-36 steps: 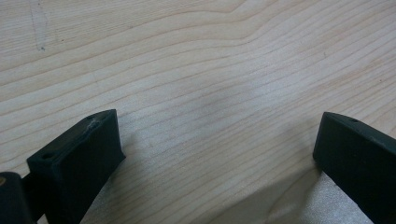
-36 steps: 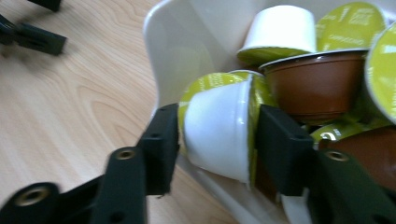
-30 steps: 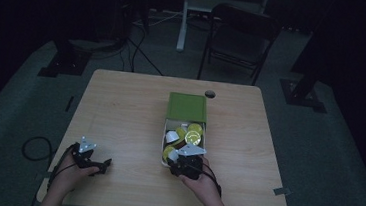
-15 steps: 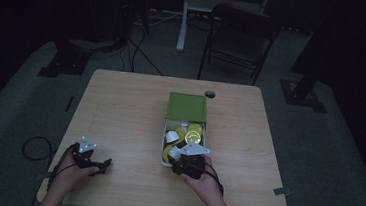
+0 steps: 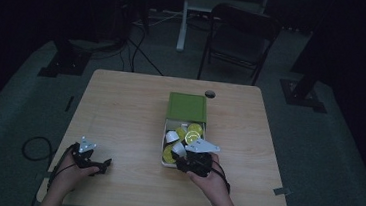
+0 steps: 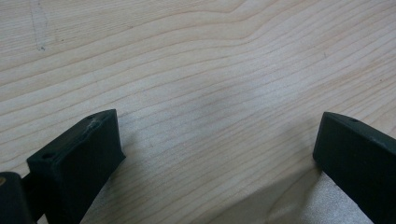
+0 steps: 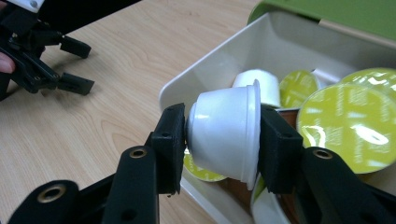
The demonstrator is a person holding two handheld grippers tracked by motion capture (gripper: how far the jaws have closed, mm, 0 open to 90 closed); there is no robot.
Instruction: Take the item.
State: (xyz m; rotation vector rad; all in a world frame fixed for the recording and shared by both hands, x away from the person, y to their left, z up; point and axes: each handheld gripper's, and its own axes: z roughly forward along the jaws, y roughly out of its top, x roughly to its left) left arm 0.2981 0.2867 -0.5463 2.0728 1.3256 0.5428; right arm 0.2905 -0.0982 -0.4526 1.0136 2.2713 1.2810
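Note:
A white coffee capsule (image 7: 223,133) lies on its side between the pads of my right gripper (image 7: 226,140), which is shut on it. It hangs just above the near left corner of an open white box (image 7: 212,70). Inside the box lie several more capsules with yellow-green foil tops (image 7: 355,126). In the high view the right gripper (image 5: 180,155) is at the box's near end (image 5: 164,144), with the capsule (image 5: 177,149) in it. My left gripper (image 5: 104,165) rests low on the table at the front left, jaws open and nothing between them (image 6: 217,154).
The box's green lid (image 5: 186,107) is slid back toward the far side. A small dark round thing (image 5: 210,94) lies near the table's far edge. Bare wood table (image 5: 120,112) lies between the two hands. A chair (image 5: 237,37) stands beyond the table.
My right gripper has risen a little at the near end of the box with the white capsule held in it. The left gripper has stayed where it was.

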